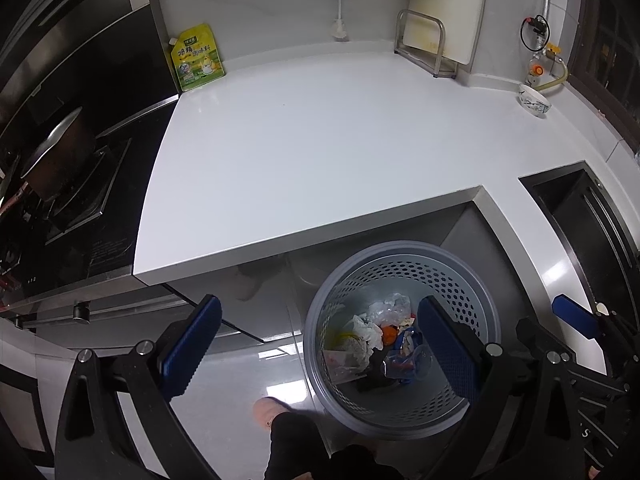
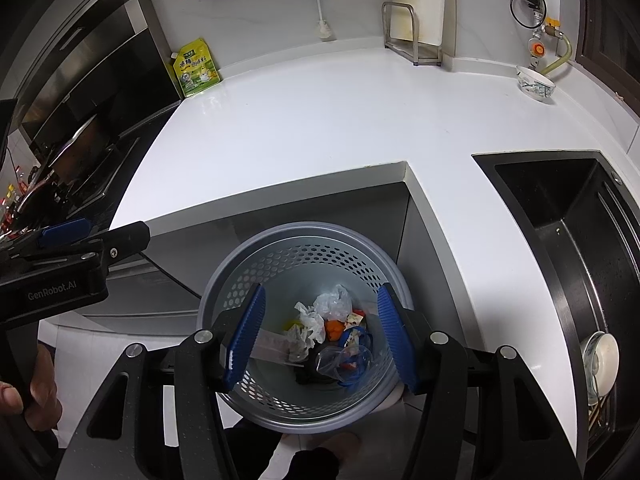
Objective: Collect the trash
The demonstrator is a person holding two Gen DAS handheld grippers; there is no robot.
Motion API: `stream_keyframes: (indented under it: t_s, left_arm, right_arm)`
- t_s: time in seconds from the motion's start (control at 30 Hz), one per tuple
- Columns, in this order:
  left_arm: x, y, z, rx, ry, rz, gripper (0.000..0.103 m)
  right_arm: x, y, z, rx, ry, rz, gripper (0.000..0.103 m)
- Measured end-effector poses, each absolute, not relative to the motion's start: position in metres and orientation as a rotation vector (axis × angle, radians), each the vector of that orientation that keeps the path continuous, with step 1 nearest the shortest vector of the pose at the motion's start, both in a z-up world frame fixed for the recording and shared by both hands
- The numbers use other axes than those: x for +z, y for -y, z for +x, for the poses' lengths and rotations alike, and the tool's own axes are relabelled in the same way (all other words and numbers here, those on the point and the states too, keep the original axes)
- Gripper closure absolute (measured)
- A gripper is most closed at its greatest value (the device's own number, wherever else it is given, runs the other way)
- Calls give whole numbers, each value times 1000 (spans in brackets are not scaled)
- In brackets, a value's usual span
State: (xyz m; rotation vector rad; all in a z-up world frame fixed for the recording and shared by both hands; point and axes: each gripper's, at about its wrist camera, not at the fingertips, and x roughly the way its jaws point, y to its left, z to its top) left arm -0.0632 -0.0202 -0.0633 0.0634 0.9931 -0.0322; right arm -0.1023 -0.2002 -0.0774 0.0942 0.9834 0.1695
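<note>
A grey perforated trash bin stands on the floor below the counter edge; it also shows in the right wrist view. Inside lies trash: crumpled white paper, clear plastic, an orange scrap, blue bits, also in the right wrist view. My left gripper is open and empty above the bin's left rim. My right gripper is open and empty, directly over the bin. The left gripper also shows at the left of the right wrist view.
White countertop with a yellow-green pouch at the back left, a metal rack with a cutting board, and a bowl at the right. Stove with a pan at the left. Dark sink holding dishes at the right.
</note>
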Motion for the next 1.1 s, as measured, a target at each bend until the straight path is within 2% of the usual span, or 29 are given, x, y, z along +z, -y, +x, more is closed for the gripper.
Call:
stream_keyframes:
  t_s: [1.1]
  left_arm:
    - [-66,20,-68,-33,-996,75,6]
  right_arm:
    - [-79,197,-101,170,-984,90,47]
